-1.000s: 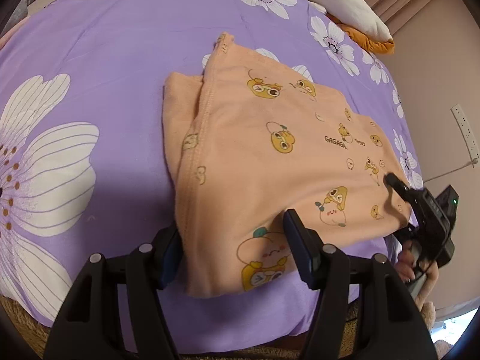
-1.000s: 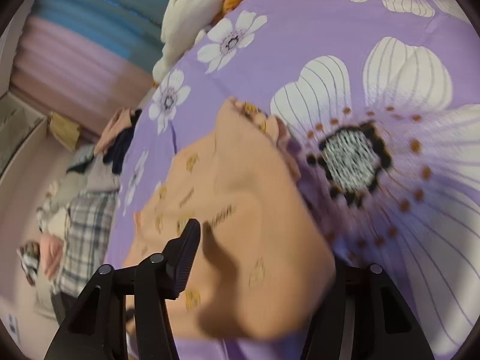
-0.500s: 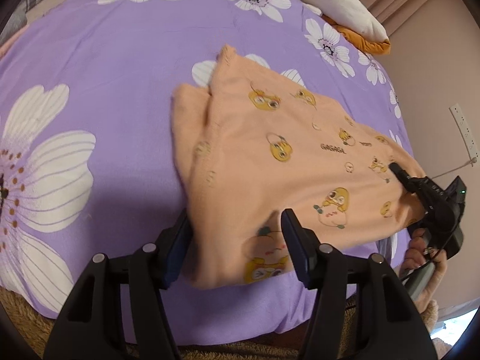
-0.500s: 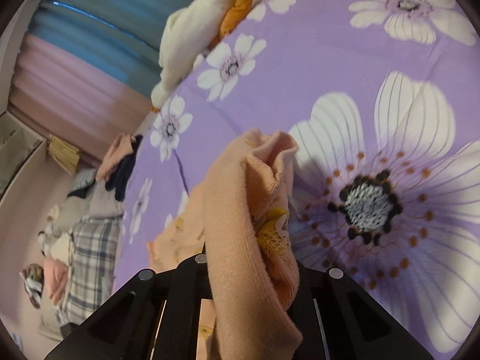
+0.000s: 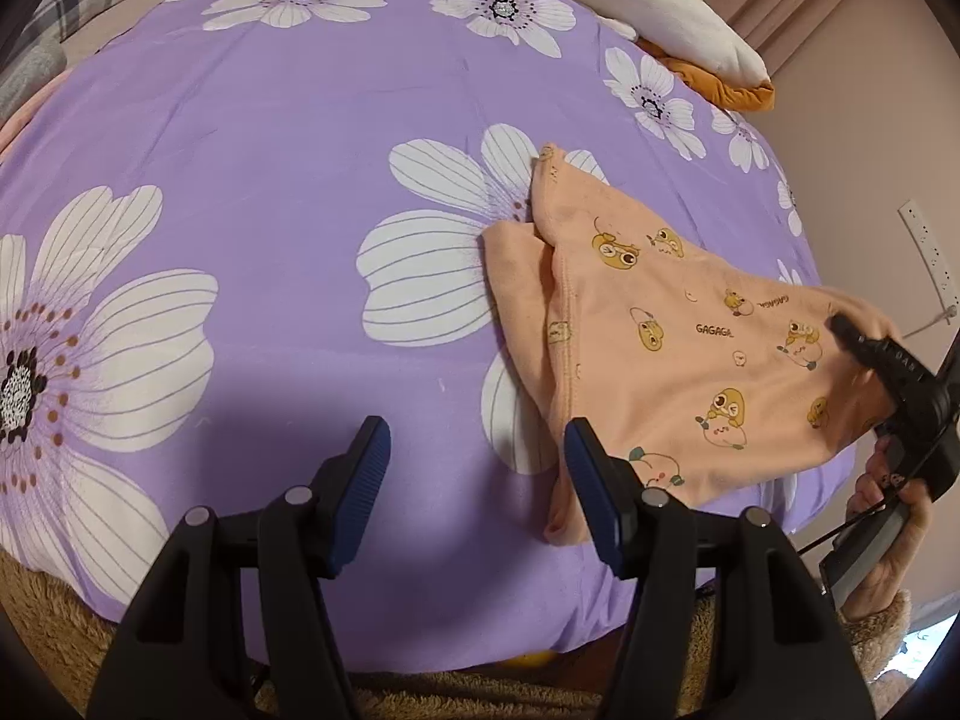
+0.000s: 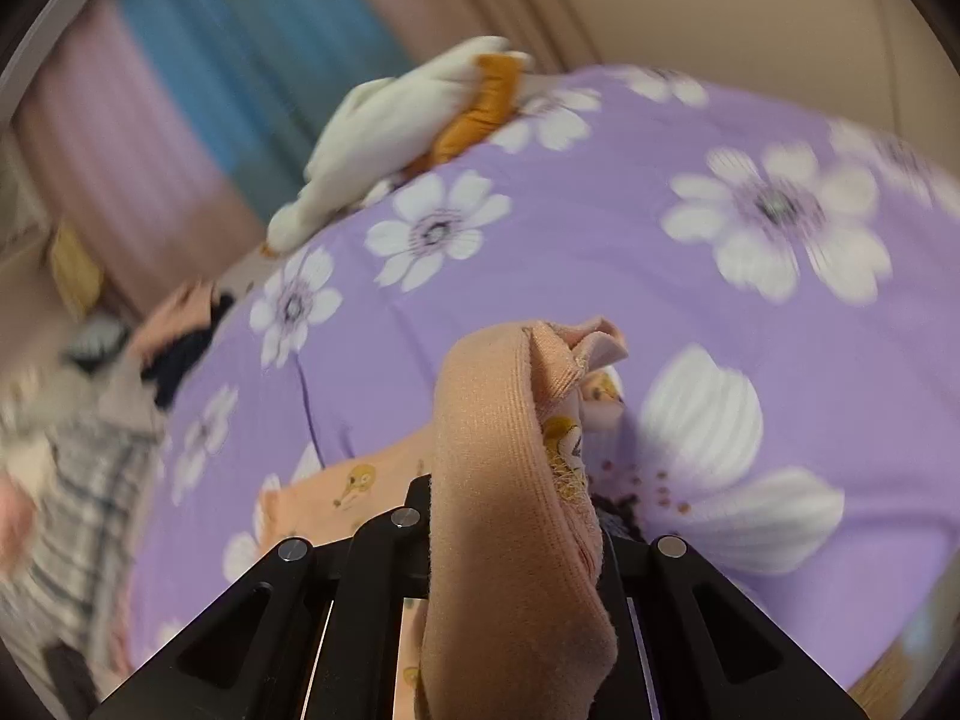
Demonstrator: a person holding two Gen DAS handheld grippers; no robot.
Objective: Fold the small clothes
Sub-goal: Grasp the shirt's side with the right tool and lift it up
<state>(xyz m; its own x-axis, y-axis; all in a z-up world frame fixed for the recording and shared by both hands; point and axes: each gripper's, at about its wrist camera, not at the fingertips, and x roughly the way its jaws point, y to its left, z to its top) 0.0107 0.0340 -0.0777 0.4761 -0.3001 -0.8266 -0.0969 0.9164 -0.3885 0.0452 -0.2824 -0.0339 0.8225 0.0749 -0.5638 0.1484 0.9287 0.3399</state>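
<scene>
A small peach garment (image 5: 672,336) with yellow cartoon prints lies on the purple flowered bedspread (image 5: 270,180), at the right of the left wrist view. My left gripper (image 5: 477,480) is open and empty, just left of the garment's near edge. My right gripper (image 5: 864,348) is shut on the garment's right edge and lifts it. In the right wrist view the bunched peach garment (image 6: 498,480) fills the shut jaws and hides the fingertips.
A white and orange bundle (image 5: 660,6) lies at the far edge of the bed, also in the right wrist view (image 6: 408,126). Plaid and grey clothes (image 5: 66,6) lie far left. A wall with a socket strip (image 5: 927,252) stands at right. A shaggy rug (image 5: 54,612) shows below.
My left gripper has let go of the garment's near edge and moved left. My right gripper has shut on the garment's right edge and raised it.
</scene>
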